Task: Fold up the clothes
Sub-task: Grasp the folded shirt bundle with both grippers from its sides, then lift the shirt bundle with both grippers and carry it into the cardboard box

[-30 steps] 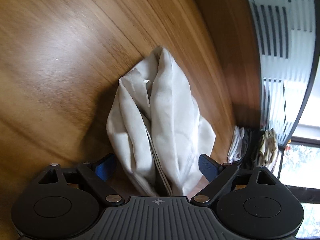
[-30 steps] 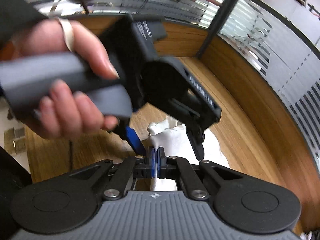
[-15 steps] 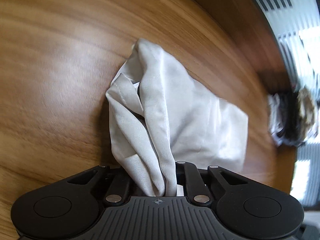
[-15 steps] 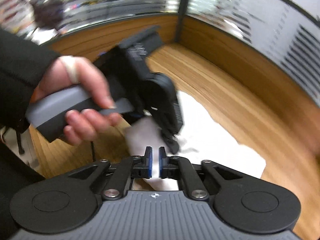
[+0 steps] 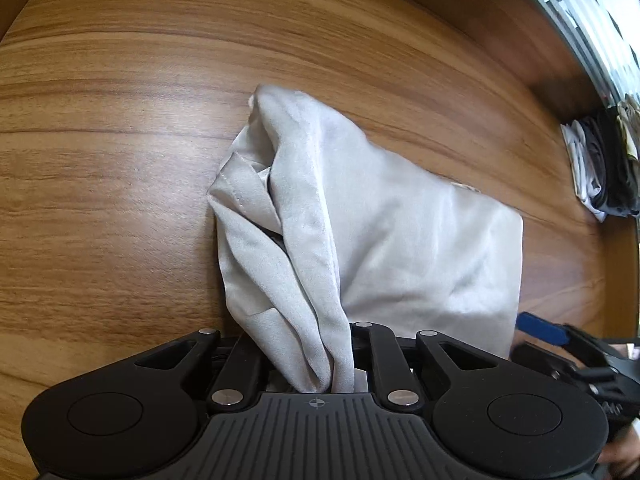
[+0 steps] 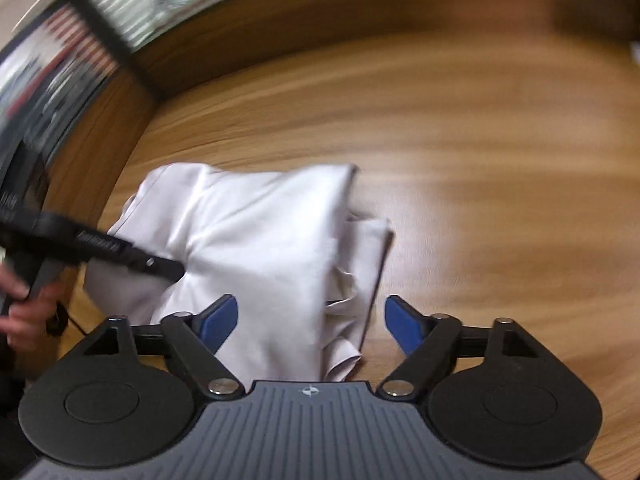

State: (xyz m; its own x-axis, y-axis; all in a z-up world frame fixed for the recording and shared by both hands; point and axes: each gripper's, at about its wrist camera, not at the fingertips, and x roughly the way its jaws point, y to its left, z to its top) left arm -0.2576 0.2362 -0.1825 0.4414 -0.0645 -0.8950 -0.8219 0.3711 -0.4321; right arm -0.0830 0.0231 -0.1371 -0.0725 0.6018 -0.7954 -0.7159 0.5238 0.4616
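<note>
Between the fingers of the left gripper [image 5: 316, 364]: clamped on a bunched corner of the pale garment [image 5: 384, 232], fabric rising out of the narrow gap.
Right gripper [image 6: 312, 320]: released, the 2 blue pads wide apart, hovering just over the near edge of the garment, gripping nothing.
Key relation: garment straight ahead of both grippers; loose near corner under the right one, so judged the nearer to take it.
Long axis: seen from the left wrist, from the held corner away and to the right, toward the flat end.
Garment position: on the wooden table [image 5: 120, 160], 1 end lifted, the rest flat.
Garment look: off-white, smooth, slightly shiny, thin; creased ridges and a stitched hem near the grip; partly folded, layers uneven.
Far corner: pile of other clothes [image 5: 600, 168], well apart.
</note>
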